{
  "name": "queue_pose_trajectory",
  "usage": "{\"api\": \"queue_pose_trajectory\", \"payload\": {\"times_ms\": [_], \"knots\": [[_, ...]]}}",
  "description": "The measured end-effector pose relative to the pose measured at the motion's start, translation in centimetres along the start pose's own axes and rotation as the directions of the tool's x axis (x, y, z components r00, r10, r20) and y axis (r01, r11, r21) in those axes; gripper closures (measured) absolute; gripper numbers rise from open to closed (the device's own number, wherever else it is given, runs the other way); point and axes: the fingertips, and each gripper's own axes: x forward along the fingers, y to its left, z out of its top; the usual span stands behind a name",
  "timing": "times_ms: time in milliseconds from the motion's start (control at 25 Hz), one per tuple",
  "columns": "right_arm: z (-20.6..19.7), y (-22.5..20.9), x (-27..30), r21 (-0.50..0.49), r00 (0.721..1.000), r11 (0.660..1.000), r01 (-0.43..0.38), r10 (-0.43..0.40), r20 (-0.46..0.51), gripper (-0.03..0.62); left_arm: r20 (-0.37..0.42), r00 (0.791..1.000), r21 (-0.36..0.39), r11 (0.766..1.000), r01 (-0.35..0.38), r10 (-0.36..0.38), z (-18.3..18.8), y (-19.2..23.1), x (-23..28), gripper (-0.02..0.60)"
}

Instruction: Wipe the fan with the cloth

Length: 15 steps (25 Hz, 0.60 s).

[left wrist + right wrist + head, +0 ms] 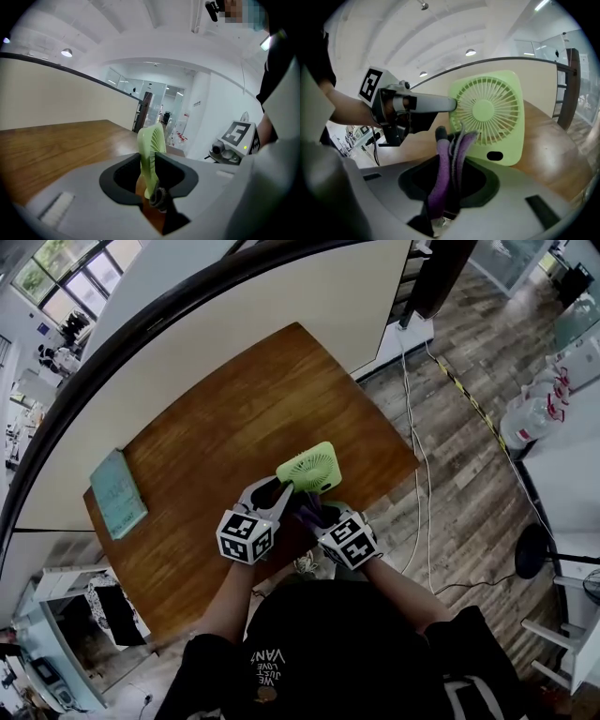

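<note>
- Head view shows the green fan (309, 468) upright over the wooden table (206, 437), whose near edge runs just beside the fan; whether the fan's base rests on the wood I cannot tell
- Left gripper (150, 165) comes in at the fan's left edge. Its own view has the green body edge-on between the jaws, with the pads pressing both faces, so I read it as clenched on the fan and acting as the steadying hand
- Right gripper (450, 185) is clamped on the purple cloth (452, 150), which stands up out of the jaws in a loose fold. The fold's tip is just in front of the fan's grille at its lower left, near the fan but apparently not yet pressed against it
- Step in hand, as I judge it: bring the cloth onto the grille and begin wiping
- To do it well, lead with the free fold of cloth and not the hard jaw tips (the slats look thin enough to snag a tip), and stroke outward from the fan's hub along the slats
- Keep the pressure light, since the fan is held at one edge only; a firm push on the fan's far right side would likely twist it in the grip, so start on the held side
- A teal book (117, 491) lies well to the left of the fan, clear of the work
</note>
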Motion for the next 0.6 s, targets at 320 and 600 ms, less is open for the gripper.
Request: {"api": "queue_pose_trajectory", "payload": {"times_ms": [320, 600], "knots": [[-0.4, -3.9, -1.4, 0.076, 0.999, 0.996, 0.04, -0.041, 0.007, 0.477, -0.005, 1.0, -0.007, 1.0, 0.007, -0.007, 0.0, 0.1, 0.0, 0.484], [-0.8, -8.4, -3.3, 0.146, 0.995, 0.984, 0.102, -0.103, -0.001, 0.477, -0.008, 1.0, -0.016, 1.0, 0.005, -0.005, 0.0, 0.1, 0.2, 0.488]]}}
